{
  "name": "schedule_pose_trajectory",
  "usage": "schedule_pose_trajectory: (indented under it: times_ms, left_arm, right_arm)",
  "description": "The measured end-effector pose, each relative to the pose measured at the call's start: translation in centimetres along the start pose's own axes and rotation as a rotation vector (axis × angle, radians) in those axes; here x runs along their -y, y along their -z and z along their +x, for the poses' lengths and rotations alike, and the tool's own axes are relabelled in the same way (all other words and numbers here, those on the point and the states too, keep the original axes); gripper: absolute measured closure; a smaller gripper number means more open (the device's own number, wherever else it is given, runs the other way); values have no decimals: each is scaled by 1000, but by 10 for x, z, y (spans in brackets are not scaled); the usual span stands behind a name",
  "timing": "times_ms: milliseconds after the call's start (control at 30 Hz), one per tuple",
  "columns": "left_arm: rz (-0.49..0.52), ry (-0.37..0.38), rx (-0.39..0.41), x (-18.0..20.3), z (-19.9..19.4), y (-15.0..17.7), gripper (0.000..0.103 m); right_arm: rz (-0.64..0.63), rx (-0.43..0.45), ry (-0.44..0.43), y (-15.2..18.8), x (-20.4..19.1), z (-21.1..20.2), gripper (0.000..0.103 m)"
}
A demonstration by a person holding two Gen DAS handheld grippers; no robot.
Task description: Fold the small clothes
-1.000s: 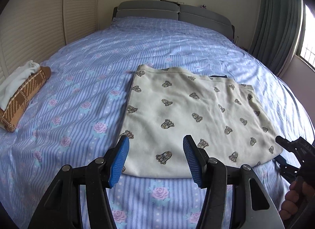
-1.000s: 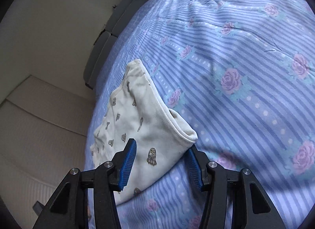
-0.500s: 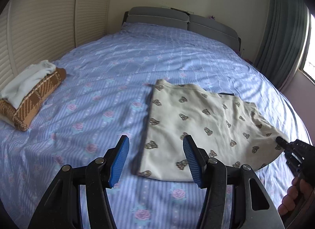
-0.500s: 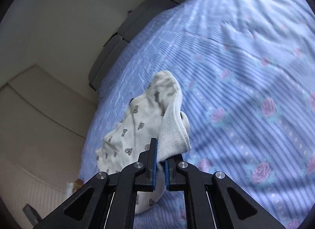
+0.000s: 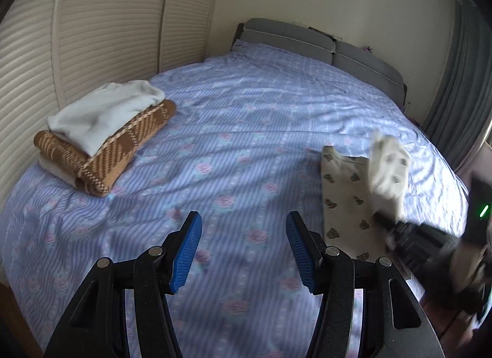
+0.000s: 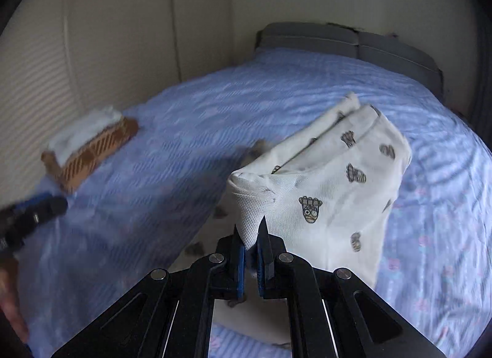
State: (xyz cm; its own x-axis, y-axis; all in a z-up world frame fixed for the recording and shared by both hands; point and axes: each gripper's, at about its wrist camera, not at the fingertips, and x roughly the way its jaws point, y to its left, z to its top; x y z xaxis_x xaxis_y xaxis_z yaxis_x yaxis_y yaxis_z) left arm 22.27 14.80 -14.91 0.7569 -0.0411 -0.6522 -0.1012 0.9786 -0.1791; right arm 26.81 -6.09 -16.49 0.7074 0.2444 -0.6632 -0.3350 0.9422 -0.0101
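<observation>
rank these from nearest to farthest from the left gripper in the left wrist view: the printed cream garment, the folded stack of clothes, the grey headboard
From the left gripper:
1. Printed cream garment, to the right, one edge lifted by the right gripper.
2. Folded stack of clothes, far left by the slatted doors; close to the garment's range, but it looks a little farther.
3. Grey headboard, at the far end of the bed.

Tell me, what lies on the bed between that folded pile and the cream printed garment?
Nothing: only bare floral bedsheet separates the folded pile from the cream garment, clearest in the left wrist view.
</observation>
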Motion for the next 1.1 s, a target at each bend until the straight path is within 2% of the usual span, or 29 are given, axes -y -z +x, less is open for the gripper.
schedule_pose_trajectory:
  times_ms: [100, 233, 300, 367, 533, 667, 800, 933, 1100]
  left_arm:
    - [-9, -3, -13, -12, 3, 4, 47]
    - [-12, 11, -29, -18, 9, 8, 47]
    - [-16, 29, -40, -17, 12, 9, 47]
    - [-11, 50, -47, -14, 14, 9, 47]
    - [72, 136, -57, 12, 17, 7, 47]
    - [135, 202, -69, 42, 22, 7, 47]
    - [176, 261, -101, 72, 36, 12, 47]
    - [206, 223, -139, 90, 58, 23, 47]
    - [202, 129, -223, 85, 87, 42, 47]
  right_arm:
    - [-108, -109, -18, 27, -36, 31, 95]
    - [-150, -115, 21, 47, -45, 34, 92]
    - [-123, -116, -4, 47, -38, 33, 86]
    - [-78, -107, -40, 45, -34, 28, 76]
    - [65, -51, -92, 57, -14, 0, 75]
    - [165, -16, -51, 66, 13, -19, 71]
    - [217, -13, 43, 73, 43, -31, 71]
    - [269, -40, 73, 84, 69, -32, 71]
    - [291, -109, 115, 100, 87, -22, 71]
